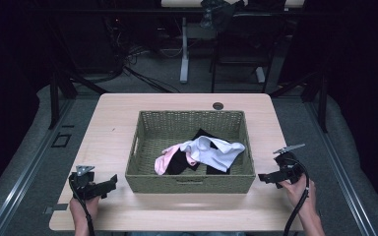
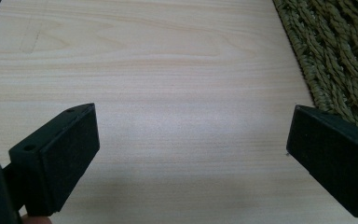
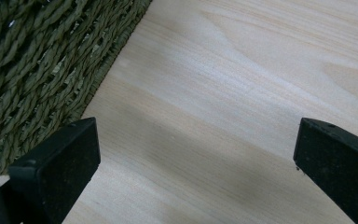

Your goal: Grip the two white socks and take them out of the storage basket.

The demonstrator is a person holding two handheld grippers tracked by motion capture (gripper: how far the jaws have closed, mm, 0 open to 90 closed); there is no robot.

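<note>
A green woven basket stands in the middle of the light wooden table. Inside it lie a white cloth, a pink cloth and black cloth in a loose pile. My left gripper rests low over the table just left of the basket's near corner, open and holding nothing; its own view has the basket wall at the right beyond its jaws. My right gripper is open too, beside the basket's near right corner, with the weave at the left of its view.
A round cable hole sits at the table's far edge. Bare tabletop runs along both sides of the basket and in front of it. Table legs, a chair and cables stand on the dark floor beyond.
</note>
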